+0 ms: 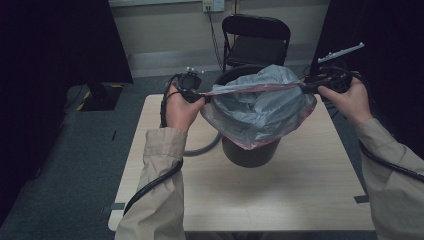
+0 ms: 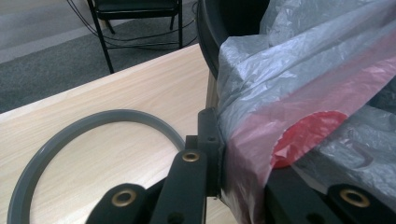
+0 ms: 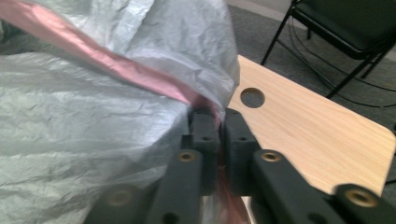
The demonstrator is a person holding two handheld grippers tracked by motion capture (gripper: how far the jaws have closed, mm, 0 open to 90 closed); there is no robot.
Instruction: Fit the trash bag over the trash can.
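I am pinching the grey bag (image 1: 260,107) by its pink hem with both grippers, left gripper (image 1: 197,95) and right gripper (image 1: 306,87), stretching it over the black bin (image 1: 249,150) mid-table. A grey ring (image 2: 56,144) is lying beside the bin (left side); the table (image 1: 280,200) nearer me is lying bare.

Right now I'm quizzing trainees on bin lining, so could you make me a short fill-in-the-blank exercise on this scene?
1. The grey bag is stretched over a black ____.
2. Each gripper, left and right, pinches the bag's ____ hem.
3. On the table beside the left hand lies a grey ____.
4. Behind the table stands a black folding ____.

Missing words: bin; pink; ring; chair
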